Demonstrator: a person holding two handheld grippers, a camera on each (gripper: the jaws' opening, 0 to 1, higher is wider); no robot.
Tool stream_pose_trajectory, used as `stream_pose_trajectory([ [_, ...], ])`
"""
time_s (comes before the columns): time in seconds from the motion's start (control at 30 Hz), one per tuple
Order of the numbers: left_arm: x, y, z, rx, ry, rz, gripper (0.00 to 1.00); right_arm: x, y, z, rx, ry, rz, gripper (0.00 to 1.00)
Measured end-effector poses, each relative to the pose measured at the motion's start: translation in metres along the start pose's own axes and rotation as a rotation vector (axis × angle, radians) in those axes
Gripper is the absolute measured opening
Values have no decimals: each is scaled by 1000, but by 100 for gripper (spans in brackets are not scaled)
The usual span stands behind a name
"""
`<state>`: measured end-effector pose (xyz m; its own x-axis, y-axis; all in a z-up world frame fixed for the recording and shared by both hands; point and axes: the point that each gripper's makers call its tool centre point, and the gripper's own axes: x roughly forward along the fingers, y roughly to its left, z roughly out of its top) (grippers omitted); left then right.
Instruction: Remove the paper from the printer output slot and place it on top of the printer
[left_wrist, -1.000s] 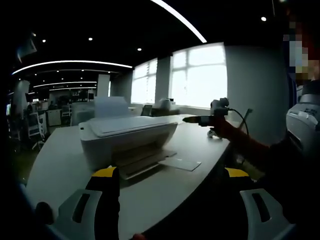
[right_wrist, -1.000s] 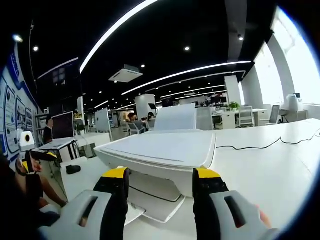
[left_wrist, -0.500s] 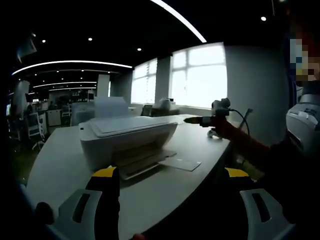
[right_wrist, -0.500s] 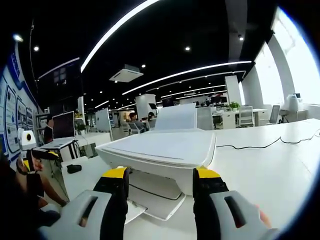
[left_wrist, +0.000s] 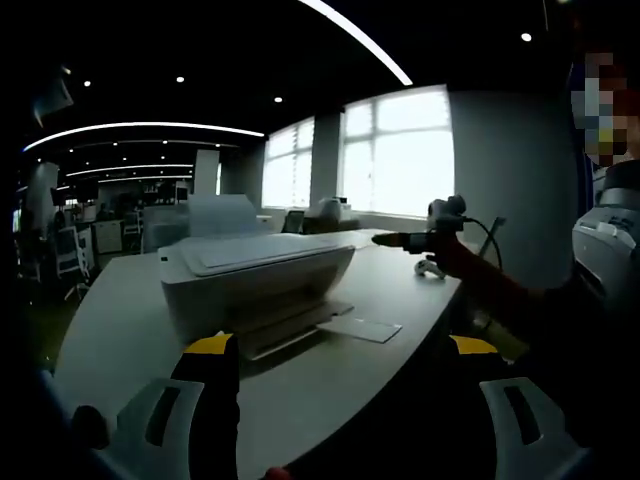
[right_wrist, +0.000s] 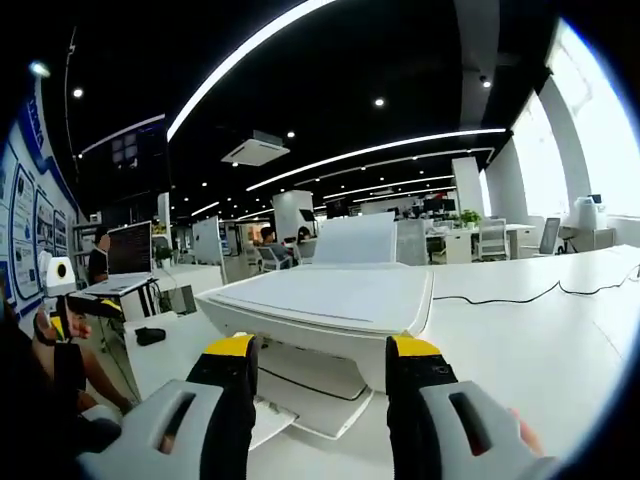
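On the long white desk the printer (right_wrist: 330, 310) and the paper (left_wrist: 360, 328) in its front tray had barely shifted in a second, both grippers (left_wrist: 340, 400) (right_wrist: 320, 400) still open, empty, hovering short, the grab unstarted.

White table (right_wrist: 520, 350), black cable (right_wrist: 500, 293), bright windows (left_wrist: 398, 150)

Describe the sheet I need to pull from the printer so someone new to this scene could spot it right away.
Start at the long white table and find the white printer on it. Below the printer's flat lid an output tray sticks out at table level, and the paper lies flat at the tray's outer end. It is the one thin, pale rectangle low in front of the printer; the other sheet stands upright behind the lid.
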<state>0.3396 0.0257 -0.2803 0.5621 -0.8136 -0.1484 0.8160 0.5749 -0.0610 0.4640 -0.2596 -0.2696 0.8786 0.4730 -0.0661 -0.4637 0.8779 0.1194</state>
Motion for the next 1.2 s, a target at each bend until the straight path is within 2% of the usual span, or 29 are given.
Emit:
stream_pose_trajectory([
  [1.2, -1, -1, 1, 1, -4, 2, 87, -25, 20, -1, -7, -6, 28, 49],
])
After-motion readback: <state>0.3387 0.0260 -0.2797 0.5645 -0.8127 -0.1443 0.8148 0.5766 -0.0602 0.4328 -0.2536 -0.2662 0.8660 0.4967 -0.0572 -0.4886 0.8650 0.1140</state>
